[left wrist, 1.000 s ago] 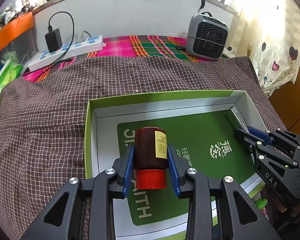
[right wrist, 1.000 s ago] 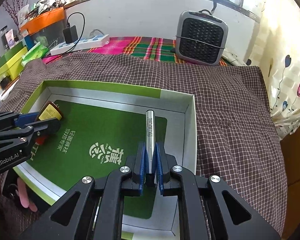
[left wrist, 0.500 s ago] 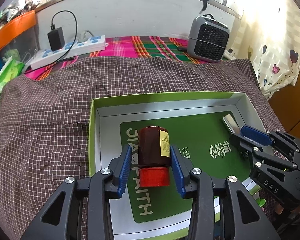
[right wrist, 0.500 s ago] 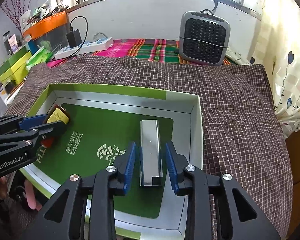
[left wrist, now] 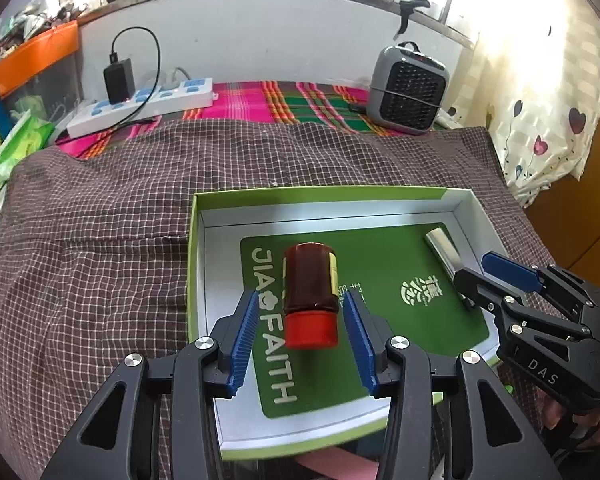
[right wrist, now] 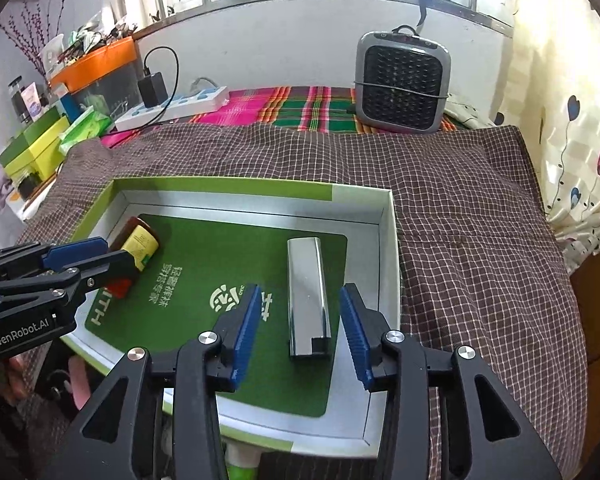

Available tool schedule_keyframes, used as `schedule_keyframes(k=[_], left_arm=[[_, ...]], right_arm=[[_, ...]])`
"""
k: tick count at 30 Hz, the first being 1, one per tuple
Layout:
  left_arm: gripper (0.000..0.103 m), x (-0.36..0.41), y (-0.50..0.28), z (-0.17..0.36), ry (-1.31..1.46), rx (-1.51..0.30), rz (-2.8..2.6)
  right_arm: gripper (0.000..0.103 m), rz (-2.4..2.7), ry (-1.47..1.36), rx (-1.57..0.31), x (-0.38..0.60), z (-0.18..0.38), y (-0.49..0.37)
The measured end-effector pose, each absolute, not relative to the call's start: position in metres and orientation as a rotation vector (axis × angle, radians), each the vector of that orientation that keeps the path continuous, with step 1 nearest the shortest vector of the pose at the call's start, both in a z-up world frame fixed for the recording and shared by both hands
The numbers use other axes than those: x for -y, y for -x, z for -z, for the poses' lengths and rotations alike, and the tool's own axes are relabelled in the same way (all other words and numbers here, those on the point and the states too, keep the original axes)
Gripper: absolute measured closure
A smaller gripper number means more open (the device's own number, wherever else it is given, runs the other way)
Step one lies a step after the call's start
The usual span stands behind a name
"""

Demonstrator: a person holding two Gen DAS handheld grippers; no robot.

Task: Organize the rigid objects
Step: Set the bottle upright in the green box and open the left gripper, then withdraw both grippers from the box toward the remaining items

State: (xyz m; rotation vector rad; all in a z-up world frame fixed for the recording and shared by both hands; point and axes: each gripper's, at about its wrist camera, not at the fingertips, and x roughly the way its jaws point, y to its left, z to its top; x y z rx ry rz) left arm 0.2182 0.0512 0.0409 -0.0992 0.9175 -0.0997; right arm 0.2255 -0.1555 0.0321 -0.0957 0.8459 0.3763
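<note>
Two hand-held tools hang over a shallow green-and-white box [left wrist: 196, 264] that sits on a brown checked cloth [left wrist: 100, 240].

In the left wrist view, the left tool [left wrist: 300, 332] fills the lower centre of the frame. Its blue pads are spread, with a clear gap on each side of a dark red jar [left wrist: 310, 280] with a red cap. The jar lies on its side on the box's green floor, cap toward the camera. It rests there on its own, which suggests it has been set down for sorting.

In the right wrist view, the right tool [right wrist: 300, 328] sits at lower centre, also spread. A silver metal bar [right wrist: 308, 296] lies flat between the pads, touching neither, near the box's right wall [right wrist: 388, 264].

Compared with 1 second earlier, both tools have just been opening. Then the left pads pressed the jar and the right pads pinched the bar, which stood on its narrow edge. Now the bar lies on its broad face, and both things are released, apart from each other at opposite ends of the box.
</note>
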Motion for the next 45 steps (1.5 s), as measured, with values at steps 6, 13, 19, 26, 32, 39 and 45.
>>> schedule_keyframes(k=[6, 13, 19, 26, 32, 39, 45], left_arm=[[0.059, -0.054, -0.205, -0.048, 0.111, -0.900, 0.101], [0.059, -0.054, -0.186, -0.054, 0.110, -0.879, 0.100], [0.059, -0.062, -0.166, -0.057, 0.139, -0.861, 0.090], [0.059, -0.077, -0.140, -0.054, 0.171, -0.849, 0.069], [0.059, -0.092, -0.120, -0.049, 0.208, -0.850, 0.044], [0.059, -0.100, -0.099, -0.047, 0.234, -0.837, 0.037], [0.059, -0.102, -0.084, -0.044, 0.248, -0.833, 0.040]], right_arm=[[0.060, -0.378, 0.074, -0.828, 0.159, -0.040, -0.214], [0.059, -0.377, 0.059, -0.812, 0.164, -0.045, -0.198], [0.059, -0.378, 0.037, -0.796, 0.171, -0.049, -0.183], [0.059, -0.392, 0.013, -0.784, 0.180, -0.048, -0.159], [0.059, -0.411, -0.006, -0.776, 0.184, -0.046, -0.144], [0.059, -0.434, -0.020, -0.765, 0.185, -0.044, -0.128], [0.059, -0.493, -0.017, -0.748, 0.184, -0.043, -0.110]])
